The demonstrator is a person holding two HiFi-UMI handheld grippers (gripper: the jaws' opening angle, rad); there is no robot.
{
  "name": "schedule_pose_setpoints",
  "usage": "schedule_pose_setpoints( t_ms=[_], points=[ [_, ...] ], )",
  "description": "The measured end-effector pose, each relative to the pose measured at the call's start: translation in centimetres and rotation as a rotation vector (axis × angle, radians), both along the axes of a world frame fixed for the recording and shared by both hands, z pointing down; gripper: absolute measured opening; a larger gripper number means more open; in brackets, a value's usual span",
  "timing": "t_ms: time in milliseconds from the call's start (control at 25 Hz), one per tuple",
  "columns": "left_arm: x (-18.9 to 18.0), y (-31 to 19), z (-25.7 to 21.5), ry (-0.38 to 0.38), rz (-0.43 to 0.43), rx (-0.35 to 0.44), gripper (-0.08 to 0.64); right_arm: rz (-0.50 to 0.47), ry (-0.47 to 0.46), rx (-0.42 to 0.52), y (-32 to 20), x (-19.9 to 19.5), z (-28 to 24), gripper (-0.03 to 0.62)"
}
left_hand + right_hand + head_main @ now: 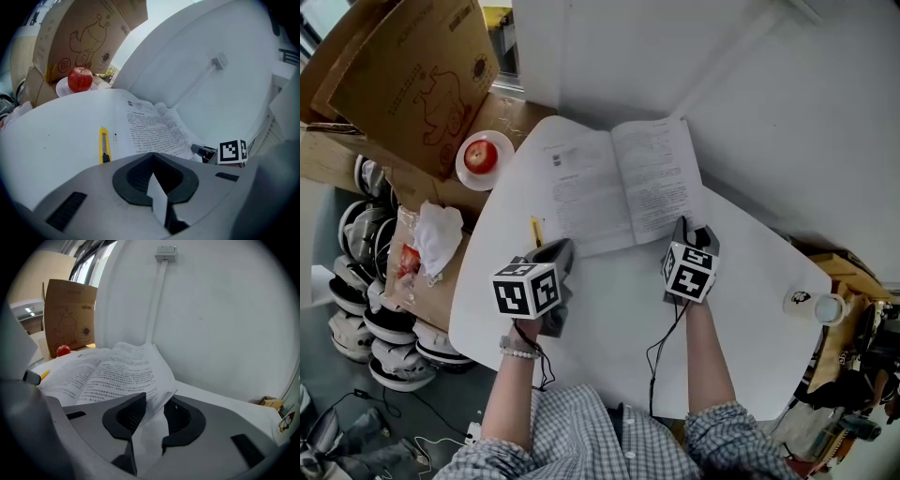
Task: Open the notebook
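- Currently, room first: plain white wall (769,94) behind the setup, with a surface cable duct (157,301) running up it to a small box.
- White rounded tabletop (609,337) carries everything; its edges are cut off by clutter on both sides in the head view.
- Big brown cardboard box (403,75) leans at the far left corner, top cropped by the frame.
- Floor at left: a stack of rounded white-and-black items (366,309). Can't tell what they are.
- Notebook (619,183) lies open flat at the far middle of the tabletop, printed pages up. Text is too small to read.
- Left claw (558,248) is closed and empty, near the notebook's near left corner, apart from it.
- Right claw (682,228) is partly open at the notebook's near right corner; the right-page edge sits in the gap between the jaws, not clamped. The head view hides that corner behind the claw.
- White plate (464,173) with a red apple (481,156) sits just beside the box.
- White cup (825,307) near the right rim; its print is unreadable.
- Yellow utility knife (536,231) lies just left of the notebook, partly hidden by the left claw in the head view.
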State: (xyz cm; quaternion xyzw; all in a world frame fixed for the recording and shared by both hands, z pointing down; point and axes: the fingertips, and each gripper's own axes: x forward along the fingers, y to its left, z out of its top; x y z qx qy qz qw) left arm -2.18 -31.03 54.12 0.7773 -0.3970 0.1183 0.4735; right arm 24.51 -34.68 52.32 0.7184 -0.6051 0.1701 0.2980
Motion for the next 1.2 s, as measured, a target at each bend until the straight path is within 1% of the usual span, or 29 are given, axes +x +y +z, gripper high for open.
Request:
schedule_pose_setpoints(
  t_ms=[80, 280, 440, 640, 720, 800, 840, 880, 920, 1000, 1080, 1200],
  points=[
    [0.0, 0.0, 0.0, -0.001, 0.002, 0.000, 0.008, -0.010, -0.011, 0.004, 0.1, 0.2, -0.1, 0.110],
    [-0.1, -0.1, 0.0, -0.002, -0.003, 0.004, 0.008, -0.005, -0.081, 0.046, 1.3, 0.7, -1.5, 0.164],
    [0.0, -0.2, 0.0, -0.004, -0.004, 0.011, 0.008, 0.002, -0.105, 0.059, 3.3, 0.8, -1.8, 0.172],
    [0.1, -0.2, -0.1, -0.005, 0.010, 0.030, 0.008, 0.048, -0.122, 0.089, 5.7, 1.9, -2.6, 0.172],
    [0.4, -0.1, -0.9, 0.048, 0.009, 0.065, 0.009, 0.044, -0.119, 0.136, 6.1, 2.0, -3.9, 0.172],
    [0.6, 0.0, -2.4, 0.117, -0.016, 0.123, 0.008, 0.006, -0.120, 0.218, 6.1, 1.6, -5.7, 0.167],
    [0.7, 0.0, -3.2, 0.134, -0.024, 0.153, 0.008, -0.013, -0.117, 0.258, 6.0, 1.3, -6.7, 0.140],
    [0.8, 0.2, -3.9, 0.135, -0.026, 0.180, 0.008, -0.030, -0.114, 0.291, 5.9, 0.9, -7.5, 0.074],
    [0.9, 0.5, -4.5, 0.127, -0.024, 0.205, 0.008, -0.050, -0.122, 0.316, 5.9, 0.4, -8.2, 0.044],
    [1.1, 1.1, -5.7, 0.110, -0.016, 0.245, 0.008, -0.117, -0.179, 0.351, 6.1, -1.5, -9.3, 0.028],
    [1.4, 1.9, -7.1, 0.100, -0.007, 0.283, 0.008, -0.183, -0.248, 0.379, 6.3, -3.4, -10.3, 0.028],
    [2.0, 3.3, -9.3, 0.072, 0.021, 0.349, 0.008, -0.235, -0.278, 0.395, 7.1, -5.6, -11.4, 0.026]
  ],
)
